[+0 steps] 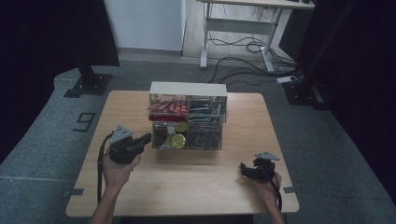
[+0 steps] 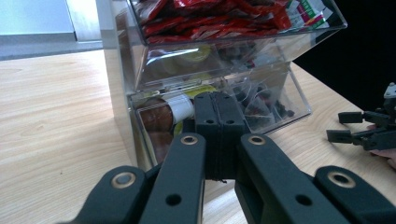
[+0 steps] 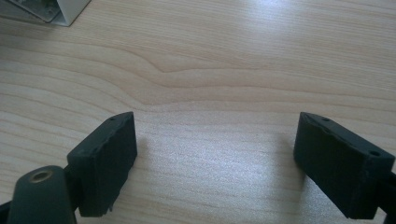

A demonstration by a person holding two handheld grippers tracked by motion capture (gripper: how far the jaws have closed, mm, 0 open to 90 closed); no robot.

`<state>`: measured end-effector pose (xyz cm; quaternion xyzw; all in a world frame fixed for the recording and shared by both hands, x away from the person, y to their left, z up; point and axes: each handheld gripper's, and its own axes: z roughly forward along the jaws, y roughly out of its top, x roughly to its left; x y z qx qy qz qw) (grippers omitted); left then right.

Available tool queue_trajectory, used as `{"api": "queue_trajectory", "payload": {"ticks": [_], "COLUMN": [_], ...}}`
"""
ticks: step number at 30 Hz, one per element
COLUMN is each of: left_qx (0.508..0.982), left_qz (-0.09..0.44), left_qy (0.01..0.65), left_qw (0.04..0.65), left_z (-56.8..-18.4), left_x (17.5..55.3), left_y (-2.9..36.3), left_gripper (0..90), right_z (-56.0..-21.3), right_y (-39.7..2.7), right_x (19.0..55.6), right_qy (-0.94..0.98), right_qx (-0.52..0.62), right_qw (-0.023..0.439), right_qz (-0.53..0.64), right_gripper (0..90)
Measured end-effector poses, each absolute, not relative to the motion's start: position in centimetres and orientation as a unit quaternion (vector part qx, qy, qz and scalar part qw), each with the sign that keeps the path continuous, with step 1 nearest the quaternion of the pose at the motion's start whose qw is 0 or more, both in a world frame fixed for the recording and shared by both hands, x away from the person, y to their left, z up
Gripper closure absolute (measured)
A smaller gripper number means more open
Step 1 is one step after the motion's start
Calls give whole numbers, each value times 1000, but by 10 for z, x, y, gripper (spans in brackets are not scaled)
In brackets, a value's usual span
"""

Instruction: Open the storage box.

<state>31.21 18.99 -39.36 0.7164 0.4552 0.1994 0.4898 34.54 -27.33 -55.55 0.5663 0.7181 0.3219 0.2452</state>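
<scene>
high view: we are logging a clear drawer box [image 1: 187, 116] mid-table, lower drawer out; left gripper [image 1: 145, 138] is sitting clenched, empty, beside it; right gripper [image 1: 243, 169] is resting released; nothing removed yet.

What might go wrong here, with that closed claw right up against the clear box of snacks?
The left gripper is shut with its tips at the lower drawer of the organizer. A push could slide the whole organizer across the table, since the right gripper lies open well apart from it and isn't bracing it.
</scene>
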Motion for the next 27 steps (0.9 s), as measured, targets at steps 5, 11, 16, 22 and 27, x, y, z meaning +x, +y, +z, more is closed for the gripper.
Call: {"api": "queue_trajectory", "payload": {"ticks": [5,11,16,22,27], "left_qx": [719,719,722,726,723], "left_qz": [198,199,197,200,203], "left_qy": [454,453,450,444,445], "left_qw": [488,489,488,485,488], "left_z": [-391,-387,-382,-375,-371], "left_x": [315,318,324,329,333], "left_y": [187,184,180,176,173], "left_gripper": [900,900,900,900,900], "right_z": [-556,-556,-555,-556,-555], "right_y": [-273,-273,-273,-273,-273], "right_x": [345,345,345,345,345], "right_qy": [718,718,718,718,718], "right_qx": [566,566,566,566,566], "right_qw": [245,245,245,245,245], "right_qz": [322,322,322,322,322], "right_gripper": [132,132,132,132,132]}}
